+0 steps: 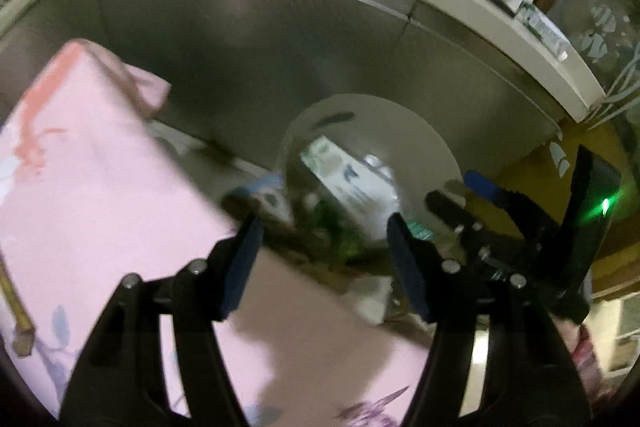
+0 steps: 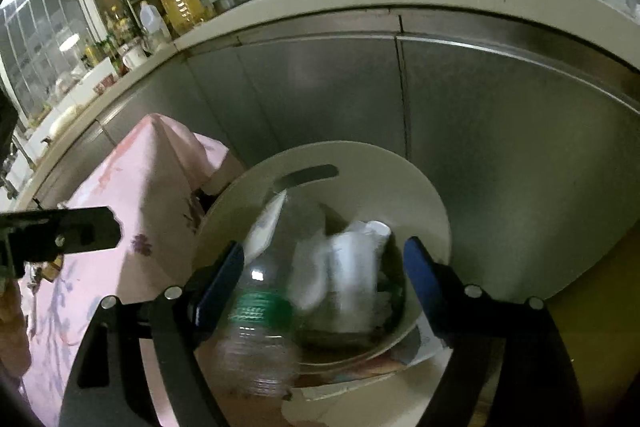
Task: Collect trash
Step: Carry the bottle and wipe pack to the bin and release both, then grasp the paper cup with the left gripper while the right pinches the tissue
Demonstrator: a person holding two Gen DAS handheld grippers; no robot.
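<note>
Right gripper (image 2: pixel 324 267): fingers apart, clear bottle (image 2: pixel 256 331) loose between them above the bin (image 2: pixel 432 203); left gripper (image 1: pixel 324 259): fingers apart, empty.

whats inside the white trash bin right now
Inside the white trash bin: crumpled white paper or packaging and a printed carton; whatever lies beneath them is covered.

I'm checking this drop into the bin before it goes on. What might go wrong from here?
1. The clear bottle sits blurred between the right gripper's wide jaws, near the white bin's near rim; it may fall outside.
2. The bin already holds cartons and wrappers, so the bottle could bounce out.
</note>
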